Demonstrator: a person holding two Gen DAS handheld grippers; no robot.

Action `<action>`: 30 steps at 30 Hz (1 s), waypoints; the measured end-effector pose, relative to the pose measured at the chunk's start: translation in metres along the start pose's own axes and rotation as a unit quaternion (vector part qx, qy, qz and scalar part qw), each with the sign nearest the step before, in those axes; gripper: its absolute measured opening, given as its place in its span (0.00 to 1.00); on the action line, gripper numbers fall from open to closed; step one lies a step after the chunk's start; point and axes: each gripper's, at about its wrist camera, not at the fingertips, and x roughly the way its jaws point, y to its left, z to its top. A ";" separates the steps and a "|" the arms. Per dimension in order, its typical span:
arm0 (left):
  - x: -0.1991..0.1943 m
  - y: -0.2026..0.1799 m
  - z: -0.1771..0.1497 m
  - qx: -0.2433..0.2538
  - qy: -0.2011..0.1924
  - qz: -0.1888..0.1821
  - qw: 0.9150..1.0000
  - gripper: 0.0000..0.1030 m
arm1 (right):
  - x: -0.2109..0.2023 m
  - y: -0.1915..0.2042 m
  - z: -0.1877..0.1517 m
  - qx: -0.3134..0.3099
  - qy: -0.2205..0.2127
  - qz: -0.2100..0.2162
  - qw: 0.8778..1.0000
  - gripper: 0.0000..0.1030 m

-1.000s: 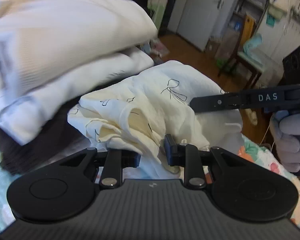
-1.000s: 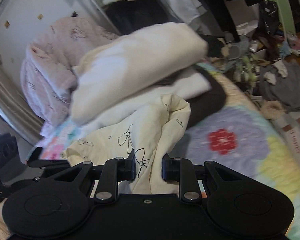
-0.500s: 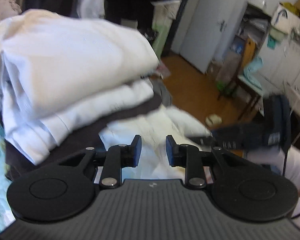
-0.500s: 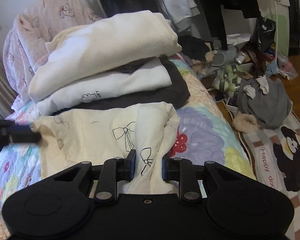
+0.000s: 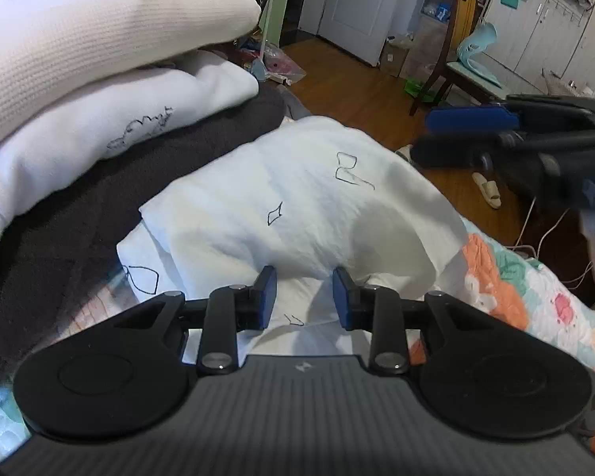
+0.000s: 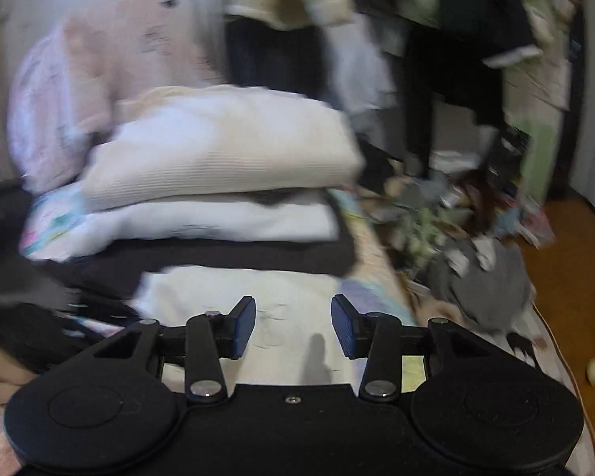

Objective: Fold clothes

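A cream garment printed with small black bows point(image 5: 317, 198) lies folded on the bed, just in front of a stack of folded clothes point(image 5: 99, 59). The stack has a cream waffle piece on top, a white one under it and a dark one at the bottom. My left gripper point(image 5: 303, 297) hovers over the garment's near edge. Its jaws are opening and the pads press on nothing. My right gripper point(image 6: 293, 325) is above the same garment point(image 6: 281, 289), jaws opening with nothing between them. In the left wrist view the right gripper point(image 5: 422, 139) hangs past the garment's right side.
A floral quilt point(image 5: 515, 289) covers the bed, whose edge drops to a wooden floor point(image 5: 357, 79). A chair point(image 5: 452, 59) and a slipper point(image 5: 488, 190) are beyond it. Loose clothes point(image 6: 484, 277) are heaped on the floor at the right. Pink bedding point(image 6: 79, 79) sits behind the stack.
Both grippers have let go of the bow-print garment, which now lies flat and folded before the stack. The right jaws have spread wider and the right gripper has drawn back, blurring its view.
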 end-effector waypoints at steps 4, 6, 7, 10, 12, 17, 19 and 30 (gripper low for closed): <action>-0.011 0.007 -0.005 -0.006 0.007 0.011 1.000 0.30 | 0.018 0.029 -0.021 -0.062 0.061 -0.025 0.996 0.46; -0.016 0.010 -0.009 0.007 0.016 0.026 1.000 0.30 | 0.029 0.035 -0.038 -0.083 0.083 -0.044 0.992 0.46; -0.019 0.012 -0.012 0.010 0.017 0.031 0.999 0.30 | 0.034 0.033 -0.045 -0.080 0.086 -0.049 0.992 0.47; -0.030 0.007 -0.015 0.019 -0.001 0.049 0.999 0.30 | 0.036 0.028 -0.054 -0.053 0.084 -0.055 0.994 0.48; -0.049 -0.008 -0.015 0.037 -0.033 0.073 0.996 0.42 | 0.029 0.029 -0.050 -0.034 0.082 -0.065 0.994 0.52; -0.108 -0.031 -0.031 0.050 -0.082 0.097 0.991 0.63 | -0.004 0.040 -0.040 0.026 0.066 -0.086 0.994 0.61; -0.125 -0.041 -0.036 0.043 -0.096 0.113 0.988 0.76 | -0.019 0.047 -0.040 0.046 0.059 -0.067 0.995 0.65; -0.140 -0.069 -0.040 -0.080 -0.107 0.143 0.981 1.00 | -0.071 0.088 -0.034 0.068 0.048 -0.054 0.995 0.71</action>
